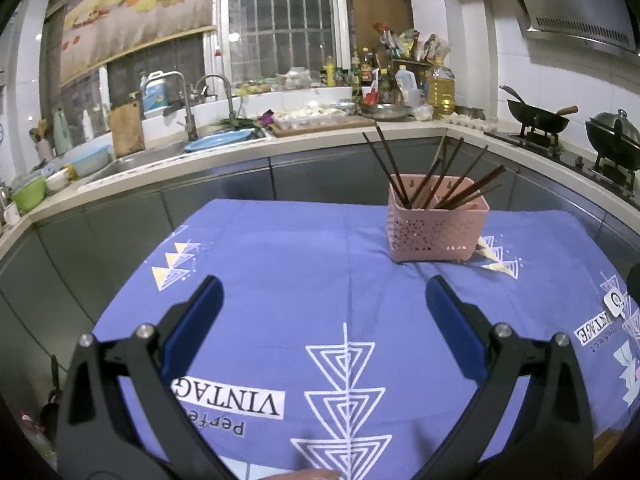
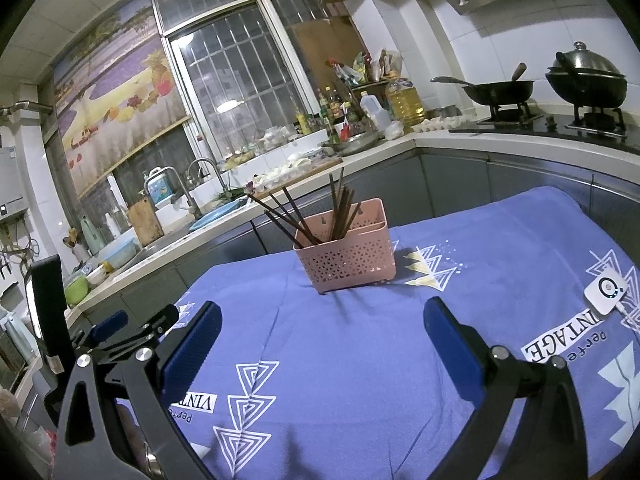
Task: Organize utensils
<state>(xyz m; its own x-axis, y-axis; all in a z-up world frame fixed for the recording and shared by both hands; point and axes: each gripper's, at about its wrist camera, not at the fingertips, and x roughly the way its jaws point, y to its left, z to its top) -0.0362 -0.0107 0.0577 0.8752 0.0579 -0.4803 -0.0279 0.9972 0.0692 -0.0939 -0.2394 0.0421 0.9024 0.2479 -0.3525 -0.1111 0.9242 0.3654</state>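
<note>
A pink perforated plastic basket (image 1: 436, 222) stands upright toward the far side of the desk (image 1: 304, 264), on a blue tablecloth printed with white triangle patterns and the word "VINTAGE". A bundle of dark brown chopsticks (image 1: 432, 176) stands in it, fanning out and leaning in different directions above the rim. The left gripper (image 1: 324, 304) hovers over the near part of the cloth with its blue-padded fingers (image 1: 200, 320) spread wide and nothing between them, the basket well ahead and a little to its right. The right gripper (image 2: 322, 332) is likewise wide apart and empty above the cloth, with the basket ahead of it near the middle of its view; the left gripper shows at the left edge of that view. A small white device (image 2: 604, 290) with a round button and a cable lies on the cloth at the right, well apart from the basket. Behind the desk runs a kitchen counter with a sink (image 1: 160, 156), and two woks (image 2: 500, 90) sit on the stove
</note>
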